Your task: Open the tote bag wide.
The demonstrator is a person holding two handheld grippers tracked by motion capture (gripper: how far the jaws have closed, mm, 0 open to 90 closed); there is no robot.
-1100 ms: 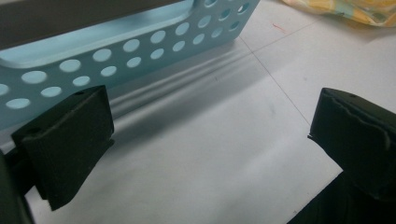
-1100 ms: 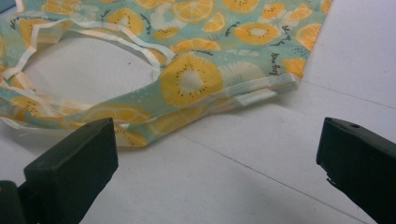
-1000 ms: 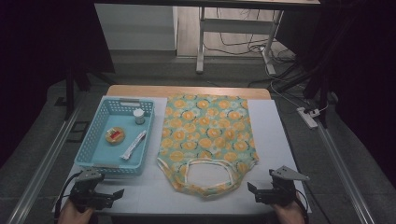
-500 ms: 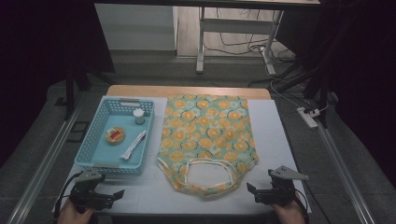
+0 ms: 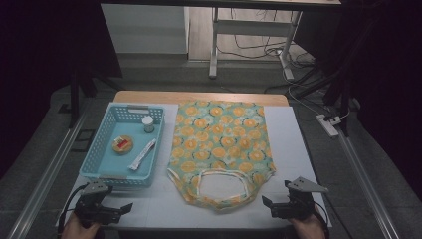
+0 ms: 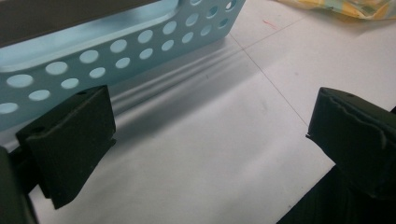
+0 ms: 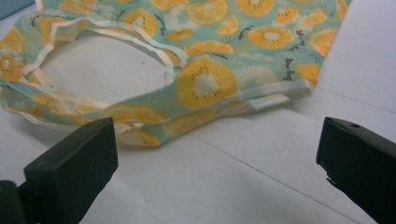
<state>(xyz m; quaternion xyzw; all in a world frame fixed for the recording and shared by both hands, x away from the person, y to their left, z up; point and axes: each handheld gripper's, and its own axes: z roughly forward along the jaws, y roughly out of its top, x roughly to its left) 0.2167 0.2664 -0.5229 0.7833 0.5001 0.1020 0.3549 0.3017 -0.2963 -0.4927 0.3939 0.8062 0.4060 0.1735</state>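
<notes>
Orange-print fabric bag (image 5: 219, 144), seemingly flat

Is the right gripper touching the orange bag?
Apart. The right gripper view shows bare white table between the open right gripper and the bag; its jaws hold nothing.

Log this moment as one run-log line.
left gripper: open, by blue basket | right gripper: open, near fruit-print bag | bag: flat, untouched
</notes>
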